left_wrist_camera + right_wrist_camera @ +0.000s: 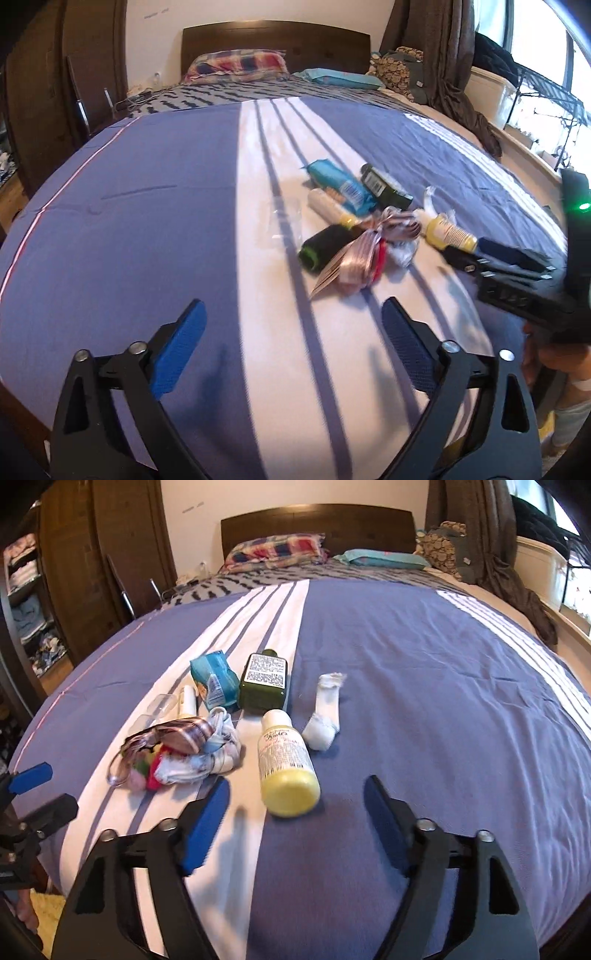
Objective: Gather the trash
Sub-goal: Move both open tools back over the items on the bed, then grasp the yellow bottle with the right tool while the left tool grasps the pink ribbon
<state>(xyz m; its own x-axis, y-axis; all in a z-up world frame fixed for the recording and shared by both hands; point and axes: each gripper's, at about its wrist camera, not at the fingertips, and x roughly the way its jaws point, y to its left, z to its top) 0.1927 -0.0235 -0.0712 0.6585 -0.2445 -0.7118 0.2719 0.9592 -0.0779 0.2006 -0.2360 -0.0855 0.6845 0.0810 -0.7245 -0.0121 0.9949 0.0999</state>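
Ahead of my left claw the trash lies in one small pile on the bed, and nothing is picked up yet. Both claws are open and empty; I cannot use them before they come closer.

Going from left to right in the right wrist view: a clear wrapper, a crumpled bundle just ahead of the left finger, a blue packet farther off, a green bottle beside it, a yellow bottle just ahead of my right claw and between its fingers' lines, and a white tube a little to the right.

I judge the step is the approach. The yellow bottle seems the nearest target for the right claw: go forward and down, and close across its body.

Right of the pile the cover is free, so there is room. The bed's near edge is under both claws.
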